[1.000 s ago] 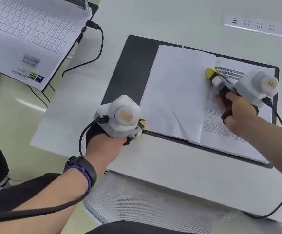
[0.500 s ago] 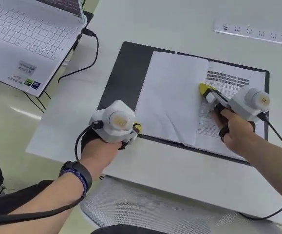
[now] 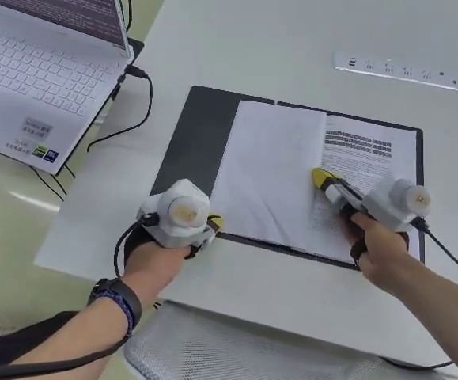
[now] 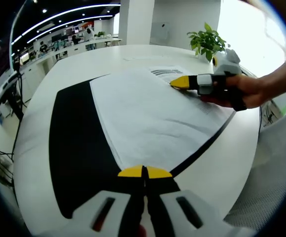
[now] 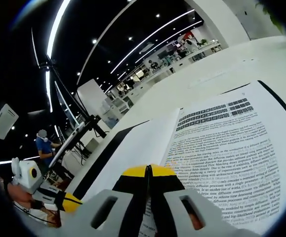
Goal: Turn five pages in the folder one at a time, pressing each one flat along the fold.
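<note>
While the fold (image 3: 320, 150) is pressed under the closed right gripper (image 3: 321, 177), a turned page (image 3: 268, 166) lies flat ahead of the closed, empty left gripper (image 4: 144, 172). Turns left cannot be counted.

An open-plan office: a white bench (image 3: 236, 39) carries a laptop (image 3: 47, 87) and a power strip (image 3: 395, 70), with a potted plant (image 4: 207, 42) nearby and long ceiling light strips (image 5: 147, 39) over distant desks (image 5: 182, 54).
</note>
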